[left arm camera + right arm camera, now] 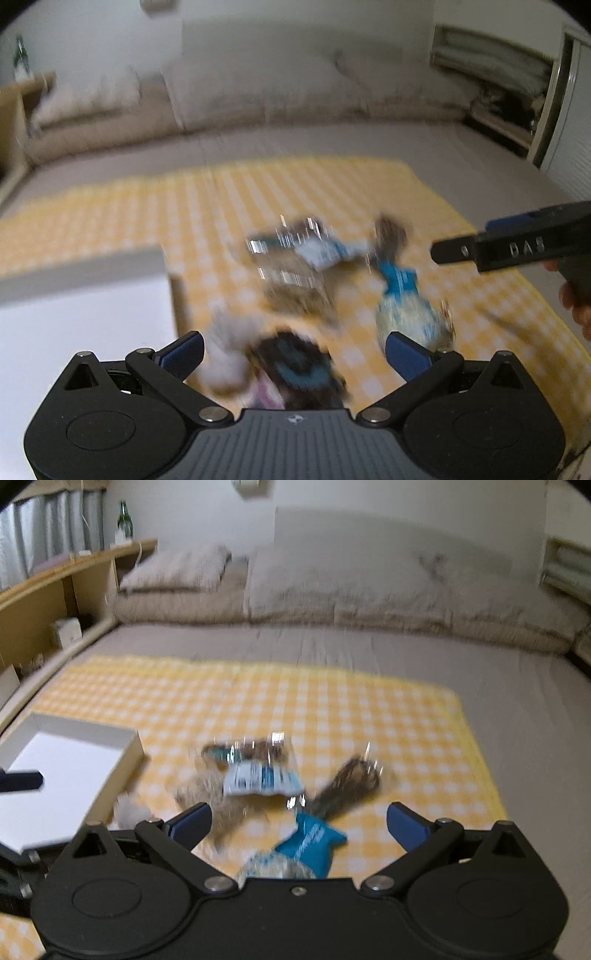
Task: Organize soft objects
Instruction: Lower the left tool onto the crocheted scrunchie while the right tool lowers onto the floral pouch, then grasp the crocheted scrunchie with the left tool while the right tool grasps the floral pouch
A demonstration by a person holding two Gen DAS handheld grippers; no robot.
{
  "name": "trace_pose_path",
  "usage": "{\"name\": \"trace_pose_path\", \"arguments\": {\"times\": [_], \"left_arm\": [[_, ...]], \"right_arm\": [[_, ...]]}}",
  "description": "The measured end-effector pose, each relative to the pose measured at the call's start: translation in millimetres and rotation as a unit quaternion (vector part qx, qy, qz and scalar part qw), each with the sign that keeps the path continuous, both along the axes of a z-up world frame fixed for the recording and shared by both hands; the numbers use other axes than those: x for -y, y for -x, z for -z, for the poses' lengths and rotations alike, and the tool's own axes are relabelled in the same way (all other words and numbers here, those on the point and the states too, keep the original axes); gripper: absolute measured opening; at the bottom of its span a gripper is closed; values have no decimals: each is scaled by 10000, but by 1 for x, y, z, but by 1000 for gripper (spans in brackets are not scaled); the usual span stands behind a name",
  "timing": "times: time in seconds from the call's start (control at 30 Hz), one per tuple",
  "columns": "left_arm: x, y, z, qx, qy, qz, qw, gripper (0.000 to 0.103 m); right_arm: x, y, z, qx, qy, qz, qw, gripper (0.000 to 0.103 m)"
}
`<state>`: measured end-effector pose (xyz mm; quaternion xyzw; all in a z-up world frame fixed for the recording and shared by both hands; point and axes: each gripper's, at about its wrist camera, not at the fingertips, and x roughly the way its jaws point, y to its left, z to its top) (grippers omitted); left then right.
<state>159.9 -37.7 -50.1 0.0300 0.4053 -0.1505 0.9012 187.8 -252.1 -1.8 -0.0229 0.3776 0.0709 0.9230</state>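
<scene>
Inventory, bed w/ yellow check blanket [332,701]:
- Soft packets [258,775], heaped mid-blanket, toward near edge, loose for sorting.
- White box [110,734], blanket's left edge; prob. the bin.
- My left gripper [293,350] & right gripper [299,825]: both jaws spread, holding nothing, above heap.

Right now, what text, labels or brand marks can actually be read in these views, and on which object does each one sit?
"DAS": embossed on the right gripper body, left wrist view.
Blue-and-white packet label: print present, too blurred to read.
Blue tag: lettering blurred, unreadable.
</scene>
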Motion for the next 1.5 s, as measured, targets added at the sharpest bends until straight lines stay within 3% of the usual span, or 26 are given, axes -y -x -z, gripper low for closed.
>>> {"name": "trace_pose_path", "arguments": {"times": [0.2,0.47,0.7,0.8,0.87,1.03,1.27,1.5], "left_arm": [[7,-7,29,-691,133,80,9975,83],[16,-22,51,-952,126,142,9953,58],[13,-34,61,-925,123,-120,9956,32],[9,-38,63,-986,199,-191,9947,25],[9,-38,62,-1004,221,-203,9945,22],[12,-33,60,-988,224,-136,9948,18],[14,-25,46,-816,332,-38,9961,15],[3,-18,15,-367,582,-86,9976,15]], "right_arm": [[1,-18,36,-866,-242,-121,9959,88],[-11,-28,73,-1731,-395,-339,9835,71],[-25,-28,86,-1773,-3,-560,9826,66],[-25,-28,86,-1751,52,-581,9828,51],[-25,-28,86,-1753,83,-645,9824,30],[-22,-24,83,-1800,50,-652,9815,7],[-20,-10,76,-1730,-69,-673,9826,3],[-6,-8,48,-1223,-207,-286,9919,3]]}}
